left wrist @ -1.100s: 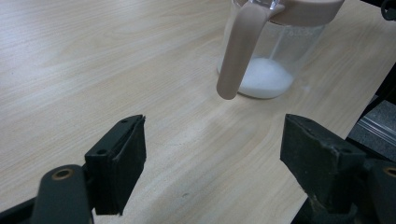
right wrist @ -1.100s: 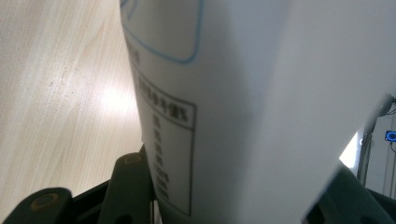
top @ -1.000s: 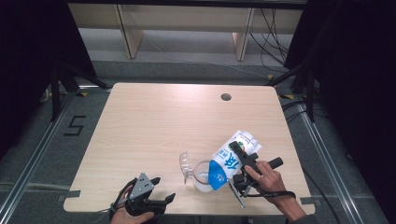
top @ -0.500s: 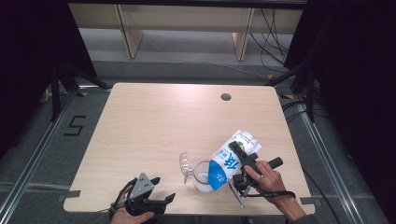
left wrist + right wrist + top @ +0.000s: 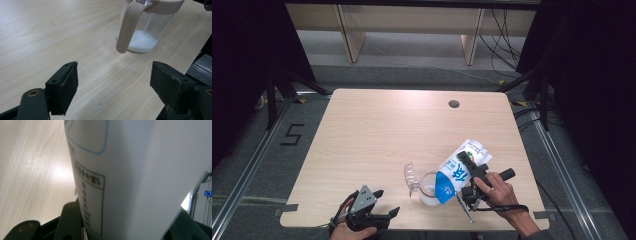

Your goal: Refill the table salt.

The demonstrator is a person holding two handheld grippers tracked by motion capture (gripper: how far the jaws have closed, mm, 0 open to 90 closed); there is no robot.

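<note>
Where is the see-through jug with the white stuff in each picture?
High view: the jug sits near the table's front edge, right of middle, under the tipped bag.
Left gripper view: the jug stands at the top, right of middle, its beige handle facing the camera.
Right gripper view: I can't spot the jug; the bag is up close.
Shared landmark: the light wooden table.

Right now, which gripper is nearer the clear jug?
Right. The right gripper tips a white and blue bag over the jug; the left gripper rests apart, open, at the table's near edge.
</note>
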